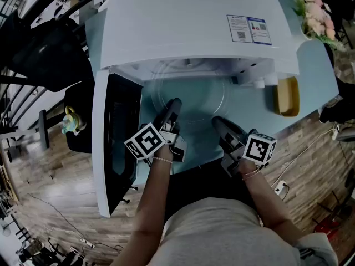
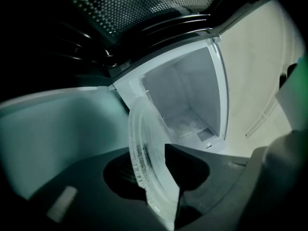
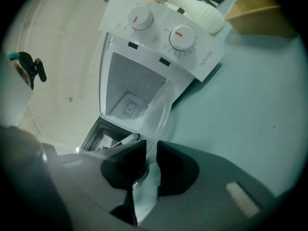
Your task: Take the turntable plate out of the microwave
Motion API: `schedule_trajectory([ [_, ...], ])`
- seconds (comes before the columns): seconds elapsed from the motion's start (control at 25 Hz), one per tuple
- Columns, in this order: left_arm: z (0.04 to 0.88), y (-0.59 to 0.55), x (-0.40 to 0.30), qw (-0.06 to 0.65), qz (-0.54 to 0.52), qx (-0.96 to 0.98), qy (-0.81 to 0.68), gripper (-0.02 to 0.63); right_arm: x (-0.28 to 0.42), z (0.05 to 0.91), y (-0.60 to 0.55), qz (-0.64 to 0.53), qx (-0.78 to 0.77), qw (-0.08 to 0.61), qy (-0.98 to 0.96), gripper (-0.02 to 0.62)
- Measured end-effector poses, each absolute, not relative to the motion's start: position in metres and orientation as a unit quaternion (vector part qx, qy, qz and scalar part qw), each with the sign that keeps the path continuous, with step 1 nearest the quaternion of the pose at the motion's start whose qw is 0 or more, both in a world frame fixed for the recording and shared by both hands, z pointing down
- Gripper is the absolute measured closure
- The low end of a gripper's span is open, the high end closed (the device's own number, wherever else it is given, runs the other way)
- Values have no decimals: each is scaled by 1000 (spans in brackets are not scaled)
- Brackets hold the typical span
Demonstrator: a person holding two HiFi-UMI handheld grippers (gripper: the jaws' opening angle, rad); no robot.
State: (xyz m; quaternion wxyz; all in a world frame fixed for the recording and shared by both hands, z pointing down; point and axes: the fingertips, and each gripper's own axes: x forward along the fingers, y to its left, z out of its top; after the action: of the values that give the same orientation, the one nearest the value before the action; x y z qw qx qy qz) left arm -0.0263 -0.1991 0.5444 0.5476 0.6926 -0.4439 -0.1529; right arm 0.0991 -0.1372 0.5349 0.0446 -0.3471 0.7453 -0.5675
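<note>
The left gripper (image 1: 174, 103) and the right gripper (image 1: 218, 121) are each pinching the near rim of the glass turntable plate (image 1: 191, 88), holding it over the table (image 1: 317, 65) just outside the open microwave (image 1: 188, 21).

Pale blue table (image 1: 313, 76) carried a white microwave (image 1: 188, 21) at 12 o'clock, door swung open. Yellow tray (image 1: 288, 96) lay at 3 o'clock, just beside the microwave. Flowers (image 1: 315, 10) stood at 2 o'clock, near the far corner.
</note>
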Motion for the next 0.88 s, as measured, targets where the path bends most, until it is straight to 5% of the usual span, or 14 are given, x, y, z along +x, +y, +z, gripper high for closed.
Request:
schedule_trajectory([
  [0.88, 539, -179, -26, 594, -189, 653, -431, 522, 121, 538, -192, -546, -349, 77, 757, 416],
])
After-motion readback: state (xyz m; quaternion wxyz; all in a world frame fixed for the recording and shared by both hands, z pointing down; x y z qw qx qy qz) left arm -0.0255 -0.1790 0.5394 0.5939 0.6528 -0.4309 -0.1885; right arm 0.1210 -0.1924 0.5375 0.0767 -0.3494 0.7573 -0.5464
